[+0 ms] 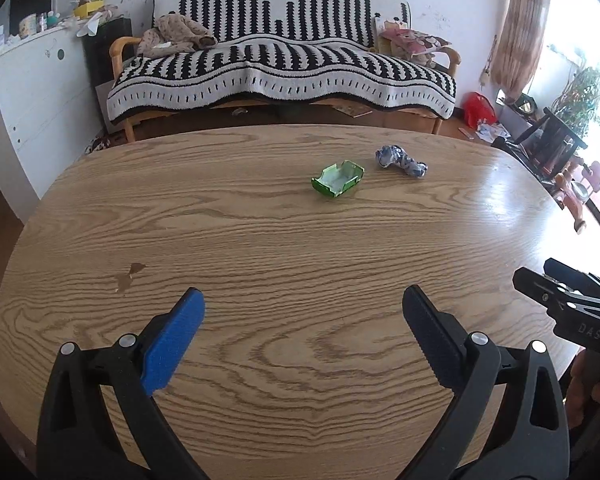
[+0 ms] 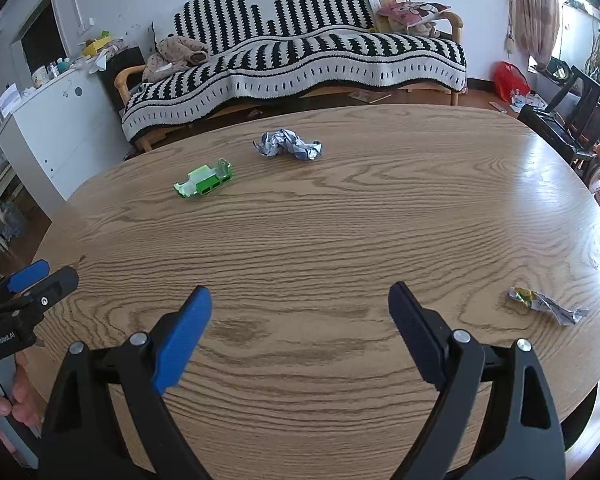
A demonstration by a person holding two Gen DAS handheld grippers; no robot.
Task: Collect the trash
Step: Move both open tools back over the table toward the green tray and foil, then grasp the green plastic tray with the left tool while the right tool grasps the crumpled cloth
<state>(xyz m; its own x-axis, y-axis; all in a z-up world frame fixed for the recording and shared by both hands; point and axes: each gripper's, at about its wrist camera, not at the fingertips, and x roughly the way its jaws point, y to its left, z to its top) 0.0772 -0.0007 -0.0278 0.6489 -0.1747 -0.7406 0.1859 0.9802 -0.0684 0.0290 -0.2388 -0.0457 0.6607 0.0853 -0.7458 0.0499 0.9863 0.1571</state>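
Observation:
A torn green carton (image 1: 337,180) lies on the far middle of the wooden table (image 1: 260,240); it also shows in the right wrist view (image 2: 204,184). A crumpled blue-white paper ball (image 1: 400,161) lies just right of it, also in the right wrist view (image 2: 288,144). A flattened silver-yellow wrapper (image 2: 546,305) lies at the table's right, near my right gripper. My left gripper (image 1: 302,316) is open and empty above the near table. My right gripper (image 2: 300,312) is open and empty too; it shows at the left wrist view's right edge (image 1: 540,280).
A sofa with a black-and-white striped blanket (image 1: 280,64) stands behind the table. A white cabinet (image 1: 32,92) is at the left. A red bag (image 1: 478,108), a dark chair (image 1: 548,140) and plants sit at the right. The table's far edge is rounded.

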